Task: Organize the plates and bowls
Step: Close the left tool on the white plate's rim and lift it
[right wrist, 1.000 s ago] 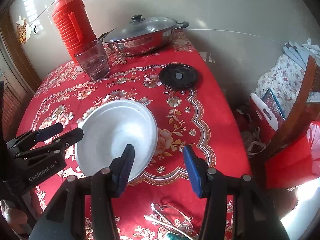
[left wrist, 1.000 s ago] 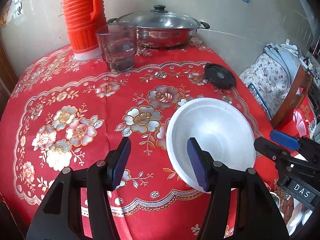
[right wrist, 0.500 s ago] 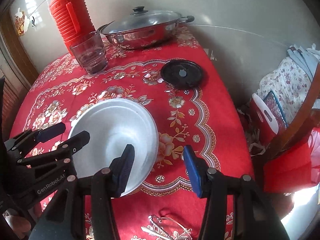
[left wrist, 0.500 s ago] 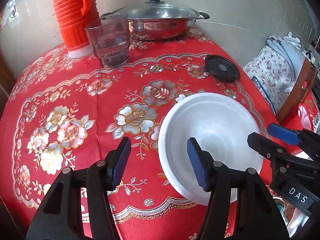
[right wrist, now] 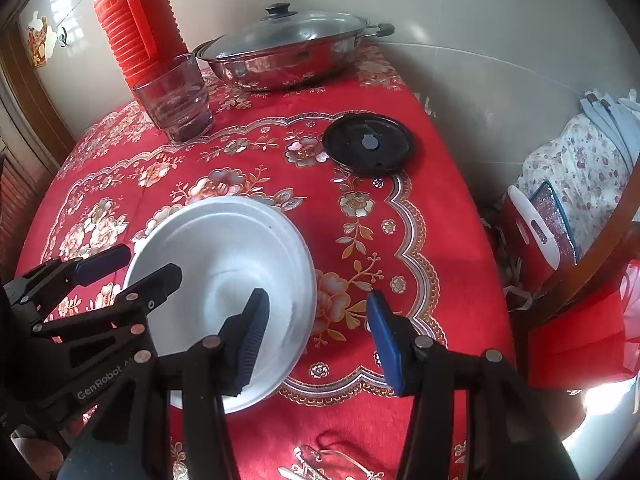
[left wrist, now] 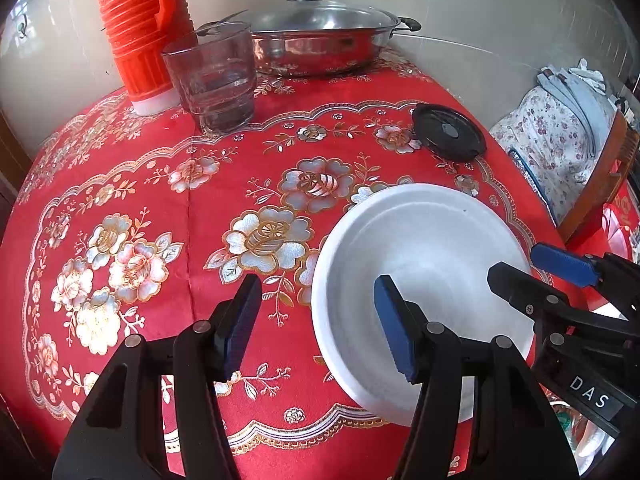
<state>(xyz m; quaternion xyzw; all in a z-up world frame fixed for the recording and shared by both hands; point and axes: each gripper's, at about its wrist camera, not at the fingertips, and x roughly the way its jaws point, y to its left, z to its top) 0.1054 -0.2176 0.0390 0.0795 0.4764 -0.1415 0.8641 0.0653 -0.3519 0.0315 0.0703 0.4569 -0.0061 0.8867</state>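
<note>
As both cameras close in over the past second, the white bowl (left wrist: 424,280) has grown to fill the lower right of the left wrist view and the lower left of the right wrist view, resting on the red floral counter (left wrist: 160,208). The left claw (left wrist: 316,320) is spread wide and empty, its right finger over the bowl's near rim, its left finger over bare cloth. The right claw (right wrist: 316,332) is equally wide and empty, straddling the opposite rim. Neither has closed, so a grasp looks imminent but not begun. A glass (left wrist: 210,80), lidded steel pan (left wrist: 320,46), orange flask (left wrist: 138,28) and black lid (left wrist: 448,132) sit in the upper frame, unmoved.
</note>
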